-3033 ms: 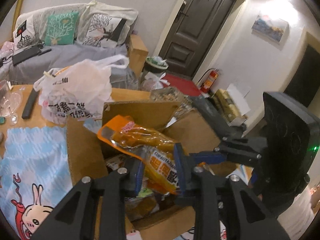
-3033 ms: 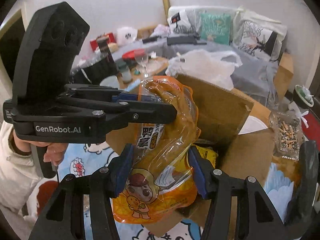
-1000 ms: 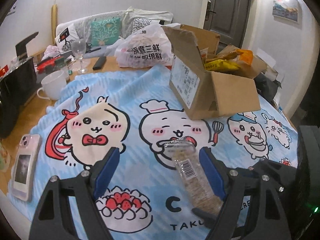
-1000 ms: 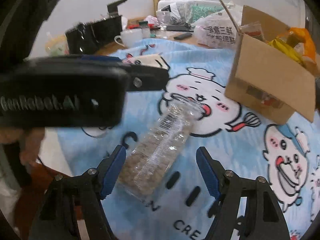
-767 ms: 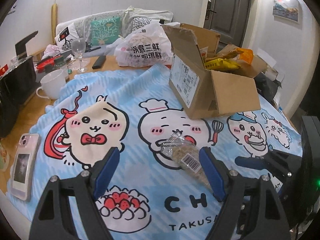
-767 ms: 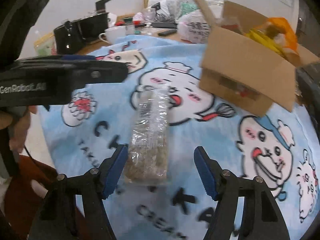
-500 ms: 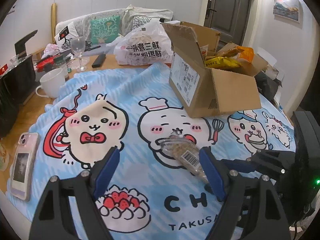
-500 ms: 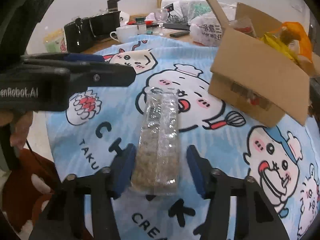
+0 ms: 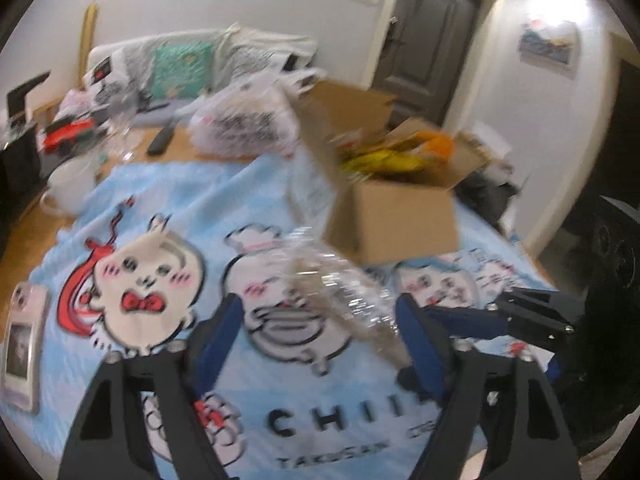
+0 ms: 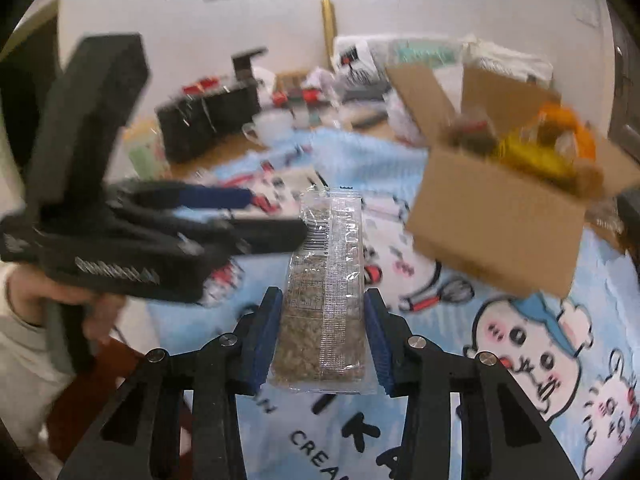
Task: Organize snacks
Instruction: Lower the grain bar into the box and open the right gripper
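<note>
- The right gripper (image 10: 323, 340) holds a clear-wrapped cracker pack (image 10: 326, 292), its blue jaws closed against the pack's two long sides at the near end.
- The pack's long axis runs straight ahead from the jaws, its barcoded far end pointing across the cartoon-print blue cloth (image 10: 532, 340) that covers the counter.
- The open cardboard box (image 10: 496, 224), already crowded with yellow and orange snack bags, stands ahead and to the right of the pack, near but not touching it.
- The left gripper (image 9: 320, 332) hangs to the left with jaws spread wide and nothing between them; in its blurred view the pack (image 9: 340, 292) shows just ahead.
- Judged from this, the right hand is the carrier, and the pack's way into the box (image 9: 394, 220) lies forward and rightward.
</note>
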`<state>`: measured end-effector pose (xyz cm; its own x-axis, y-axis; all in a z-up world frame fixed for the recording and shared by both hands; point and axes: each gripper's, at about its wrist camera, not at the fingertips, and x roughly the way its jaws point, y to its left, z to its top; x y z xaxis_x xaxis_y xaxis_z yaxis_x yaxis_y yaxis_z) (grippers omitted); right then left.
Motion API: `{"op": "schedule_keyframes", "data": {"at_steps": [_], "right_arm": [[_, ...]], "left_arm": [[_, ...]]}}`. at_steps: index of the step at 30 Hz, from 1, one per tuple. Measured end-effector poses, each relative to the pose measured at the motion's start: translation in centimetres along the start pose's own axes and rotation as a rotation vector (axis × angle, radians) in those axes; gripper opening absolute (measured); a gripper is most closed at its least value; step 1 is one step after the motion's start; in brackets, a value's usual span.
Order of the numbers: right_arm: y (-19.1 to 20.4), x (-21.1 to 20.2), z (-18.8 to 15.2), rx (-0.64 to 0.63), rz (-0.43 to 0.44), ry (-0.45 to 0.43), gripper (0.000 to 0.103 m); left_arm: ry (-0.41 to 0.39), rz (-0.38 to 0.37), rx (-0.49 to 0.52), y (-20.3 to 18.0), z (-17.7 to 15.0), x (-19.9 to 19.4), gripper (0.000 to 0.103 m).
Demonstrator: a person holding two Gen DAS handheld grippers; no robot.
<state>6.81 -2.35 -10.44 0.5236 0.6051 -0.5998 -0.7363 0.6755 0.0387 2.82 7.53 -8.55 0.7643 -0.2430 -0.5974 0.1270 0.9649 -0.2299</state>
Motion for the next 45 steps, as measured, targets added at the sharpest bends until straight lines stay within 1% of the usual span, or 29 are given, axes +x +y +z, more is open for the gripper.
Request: {"op": "schedule_keyframes", "data": {"at_steps": [2, 3, 4, 6, 8, 10, 12, 15, 16, 18, 20, 22, 25, 27, 31, 35, 37, 41, 43, 44, 45], "right_arm": [[0.3, -1.5, 0.7, -0.004, 0.039, -0.039, 0.037], [0.4, -2.2, 1.2, -0.001, 0.062, -0.059, 0.037], [0.4, -2.7, 1.7, 0.004, 0.082, -0.073, 0.037], [0.3, -3.8, 2.3, 0.01, 0.098, -0.103, 0.037], [0.0, -4.6, 2.9, 0.013, 0.099, -0.119, 0.037], [-0.6, -5.4, 3.5, 0.023, 0.11, -0.129, 0.037], [-1.2, -6.0, 4.4, 0.027, 0.117, -0.143, 0.037], [-2.8, -7.1, 6.2, 0.028, 0.115, -0.162, 0.037], [-3.3, -7.6, 7.0, 0.025, 0.109, -0.169, 0.037], [-5.1, -8.6, 9.0, 0.033, 0.103, -0.167, 0.037], [-7.2, -9.1, 10.8, 0.05, 0.106, -0.147, 0.037], [-9.6, -9.0, 12.7, 0.066, 0.094, -0.114, 0.037], [-13.5, -7.6, 15.3, 0.094, 0.061, -0.024, 0.037], [-15.5, -6.2, 16.4, 0.108, 0.051, 0.031, 0.037], [-18.2, -2.8, 17.5, 0.07, 0.029, 0.135, 0.036], [-19.3, 0.3, 17.1, 0.043, 0.034, 0.227, 0.036], [-19.4, 1.5, 16.7, 0.029, 0.019, 0.256, 0.036], [-19.7, 2.2, 16.7, 0.024, 0.026, 0.269, 0.037], [-19.4, 2.2, 16.6, 0.011, 0.011, 0.272, 0.037], [-19.3, 2.3, 16.7, 0.008, 0.007, 0.271, 0.037], [-19.2, 2.3, 16.7, 0.005, -0.003, 0.274, 0.037]], "left_arm": [[-0.019, -0.063, -0.014, -0.5, 1.0, -0.7, 0.051], [-0.023, -0.082, -0.022, -0.6, 1.4, -0.9, 0.049], [-0.034, -0.099, -0.027, -0.8, 1.9, -1.2, 0.04], [-0.057, -0.107, -0.016, -1.4, 2.9, -1.9, 0.032], [-0.07, -0.108, 0.009, -2.1, 3.9, -2.3, 0.029], [-0.078, -0.104, 0.032, -2.8, 5.0, -2.7, 0.029], [-0.087, -0.095, 0.058, -3.7, 6.7, -2.8, 0.029], [-0.101, -0.101, 0.11, -5.1, 10.0, -2.7, 0.029], [-0.096, -0.112, 0.12, -5.6, 11.7, -2.2, 0.029], [-0.08, -0.128, 0.132, -6.1, 14.0, -1.2, 0.029], [-0.039, -0.159, 0.135, -6.5, 17.2, 1.1, 0.029], [-0.003, -0.177, 0.125, -6.6, 19.5, 3.6, 0.029], [0.037, -0.185, 0.102, -6.1, 21.5, 7.2, 0.029], [0.066, -0.188, 0.069, -5.4, 22.3, 9.6, 0.029], [0.122, -0.181, 0.025, -4.1, 22.2, 13.4, 0.029], [0.178, -0.133, 0.006, -3.6, 21.7, 15.8, 0.03], [0.185, -0.125, 0.007, -3.5, 21.5, 16.3, 0.03], [0.195, -0.115, 0.021, -3.5, 21.2, 16.3, 0.03], [0.208, -0.095, 0.037, -3.7, 21.2, 16.4, 0.034], [0.215, -0.09, 0.045, -3.8, 21.0, 16.4, 0.038], [0.219, -0.087, 0.051, -4.0, 20.8, 16.2, 0.045]]}}
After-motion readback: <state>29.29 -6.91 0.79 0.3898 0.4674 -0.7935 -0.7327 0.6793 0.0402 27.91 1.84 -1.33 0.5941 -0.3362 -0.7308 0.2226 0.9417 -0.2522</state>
